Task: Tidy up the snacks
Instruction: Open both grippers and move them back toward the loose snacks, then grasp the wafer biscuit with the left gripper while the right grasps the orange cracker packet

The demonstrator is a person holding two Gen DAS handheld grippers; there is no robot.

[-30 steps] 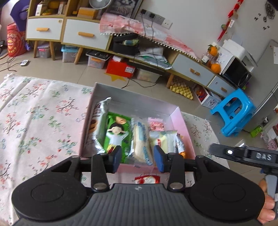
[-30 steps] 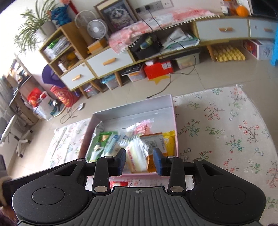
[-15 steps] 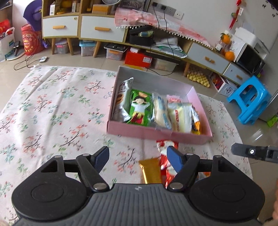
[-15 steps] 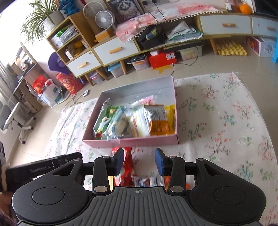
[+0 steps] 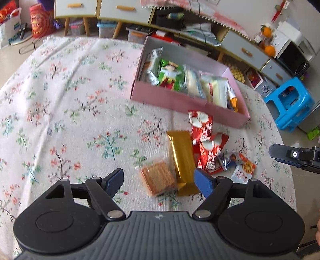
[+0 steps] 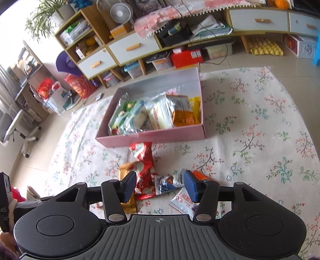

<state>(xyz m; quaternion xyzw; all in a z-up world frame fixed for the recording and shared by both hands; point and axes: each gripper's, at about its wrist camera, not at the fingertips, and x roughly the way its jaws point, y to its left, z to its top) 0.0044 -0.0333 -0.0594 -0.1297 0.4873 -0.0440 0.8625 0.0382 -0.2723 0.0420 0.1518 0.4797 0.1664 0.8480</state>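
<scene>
Left gripper [image 5: 159,181] hovers low over the floral-cloth worktop [image 5: 60,104], its blue fingers [image 5: 203,185] spread wide & holding nothing. Between them, on the cloth, lies a clear-wrapped biscuit pack [image 5: 157,180]; a gold-foil bar [image 5: 182,158] runs near-to-far just right of it, its near end beside the right-hand finger.

Right gripper [image 6: 160,185] sits low too, fingers [image 6: 191,188] released & empty, apart over the loose snack pile. A small blue-and-silver packet [image 6: 167,183] shows in the gap between them; red packets [image 6: 143,160] lie just beyond, a white-and-red sachet [image 6: 183,202] under the right finger, an orange wrapper [image 6: 201,176] peeking behind it. Whether either finger touches a wrapper can't be told.

Farther off stands the pink box [image 5: 180,100], low-walled, lid off, already packed w/ snacks side by side: silver pack [image 5: 154,68] at left, green cartoon pack [image 5: 171,77], two pale cream-filled packs [image 5: 215,92], orange at the right end [image 5: 233,101]. One red packet [image 5: 201,125] on the cloth lies close against the box's near wall. In the left view the other gripper's black body [image 5: 296,157] juts in from the right edge.

Beyond the worktop: tiled floor, low cabinet w/ white drawers [image 6: 132,48], desk fan [image 6: 119,13], red box [image 6: 187,58], yellow egg tray [image 6: 265,48], blue plastic stool [image 5: 290,104] at right.
</scene>
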